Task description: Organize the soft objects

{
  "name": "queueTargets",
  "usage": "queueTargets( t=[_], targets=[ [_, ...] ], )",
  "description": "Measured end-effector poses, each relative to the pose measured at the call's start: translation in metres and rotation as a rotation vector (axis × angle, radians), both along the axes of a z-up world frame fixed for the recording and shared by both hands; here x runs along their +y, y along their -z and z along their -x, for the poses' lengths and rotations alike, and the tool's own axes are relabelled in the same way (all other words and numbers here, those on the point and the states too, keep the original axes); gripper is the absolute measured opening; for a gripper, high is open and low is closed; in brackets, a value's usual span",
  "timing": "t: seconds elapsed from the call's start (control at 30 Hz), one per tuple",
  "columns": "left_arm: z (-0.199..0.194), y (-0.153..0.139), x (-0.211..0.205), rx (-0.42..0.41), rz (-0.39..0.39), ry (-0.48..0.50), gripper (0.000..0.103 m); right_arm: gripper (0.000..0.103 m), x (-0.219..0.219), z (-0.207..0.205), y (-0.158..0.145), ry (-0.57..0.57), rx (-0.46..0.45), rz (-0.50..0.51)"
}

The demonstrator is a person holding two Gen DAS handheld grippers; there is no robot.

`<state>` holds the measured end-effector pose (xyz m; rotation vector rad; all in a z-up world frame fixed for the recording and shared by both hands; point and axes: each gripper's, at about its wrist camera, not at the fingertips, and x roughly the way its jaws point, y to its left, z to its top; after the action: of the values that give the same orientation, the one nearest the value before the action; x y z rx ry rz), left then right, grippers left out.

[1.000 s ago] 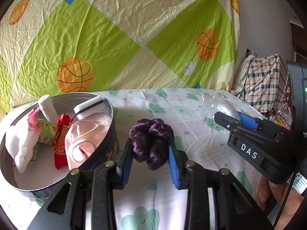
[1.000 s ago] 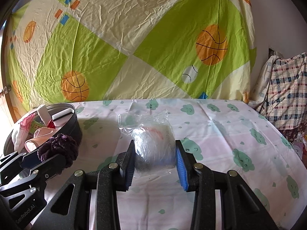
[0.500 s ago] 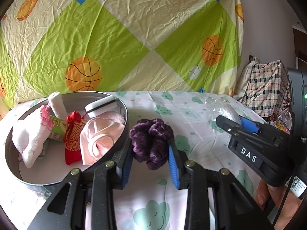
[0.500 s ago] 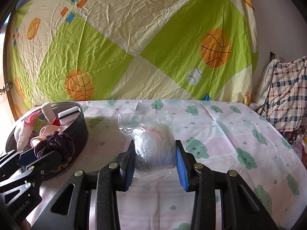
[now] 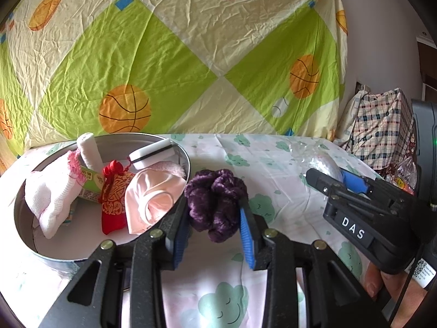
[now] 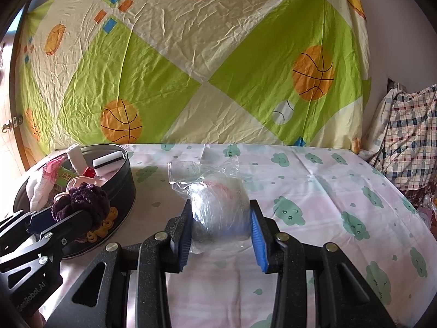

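Observation:
My left gripper (image 5: 214,220) is shut on a fuzzy purple scrunchie (image 5: 215,202), held above the table just right of the round metal tin (image 5: 30,235). The tin holds a white-and-pink sock (image 5: 52,194), a red pouch (image 5: 113,201), a pink cloth (image 5: 153,199), a white roll and a white block. My right gripper (image 6: 220,224) is shut on a clear plastic bag with a soft white thing inside (image 6: 218,205). From the right wrist, the left gripper (image 6: 54,224) with the scrunchie (image 6: 82,201) shows by the tin (image 6: 120,196). From the left wrist, the right gripper (image 5: 336,180) sits at the right.
The table wears a white cloth with green cloud prints (image 6: 327,191). A green and cream basketball sheet (image 6: 218,68) hangs behind. A checked bag (image 5: 382,128) stands at the far right. A hand (image 5: 382,284) shows under the right gripper.
The left wrist view has shifted a little: the tin now sits slightly more to the right and lower in it. Both grips are unchanged.

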<state>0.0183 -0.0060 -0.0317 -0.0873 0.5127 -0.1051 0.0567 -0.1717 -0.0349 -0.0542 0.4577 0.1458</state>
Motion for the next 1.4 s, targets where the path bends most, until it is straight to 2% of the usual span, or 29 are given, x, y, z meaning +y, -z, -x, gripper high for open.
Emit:
queueTargets(
  t=[0.6, 0.73, 0.9, 1.03, 1.17, 1.23, 1.3, 1.33, 1.37, 1.4],
  targets=[
    [0.007, -0.001, 0.01, -0.003, -0.002, -0.026, 0.033, 0.041, 0.013, 0.003, 0.001, -0.038, 0.005, 0.006],
    [0.017, -0.015, 0.027, -0.037, 0.003, -0.052, 0.033, 0.041, 0.025, 0.001, -0.004, -0.089, 0.01, -0.028],
    [0.017, -0.044, 0.072, -0.067, -0.026, -0.164, 0.033, 0.041, 0.068, -0.01, -0.037, -0.205, -0.018, -0.034],
    [-0.004, -0.045, 0.112, 0.006, -0.047, -0.215, 0.033, 0.041, 0.118, -0.036, -0.05, -0.318, 0.037, -0.039],
    [-0.028, -0.026, 0.143, 0.136, -0.031, -0.222, 0.033, 0.042, 0.164, -0.063, -0.038, -0.396, 0.152, -0.03],
    [-0.034, -0.017, 0.151, 0.175, -0.009, -0.202, 0.033, 0.043, 0.181, -0.07, -0.028, -0.43, 0.2, -0.016],
    [-0.034, -0.009, 0.149, 0.197, -0.033, -0.196, 0.037, 0.049, 0.191, -0.071, -0.02, -0.454, 0.232, 0.011],
    [-0.032, -0.008, 0.149, 0.191, -0.04, -0.197, 0.039, 0.06, 0.194, -0.07, -0.017, -0.45, 0.232, 0.022],
    [-0.031, -0.007, 0.15, 0.188, -0.04, -0.203, 0.042, 0.064, 0.195, -0.07, -0.016, -0.443, 0.226, 0.026],
    [-0.03, -0.005, 0.151, 0.191, -0.034, -0.204, 0.049, 0.065, 0.194, -0.07, -0.015, -0.44, 0.224, 0.027]
  ],
)
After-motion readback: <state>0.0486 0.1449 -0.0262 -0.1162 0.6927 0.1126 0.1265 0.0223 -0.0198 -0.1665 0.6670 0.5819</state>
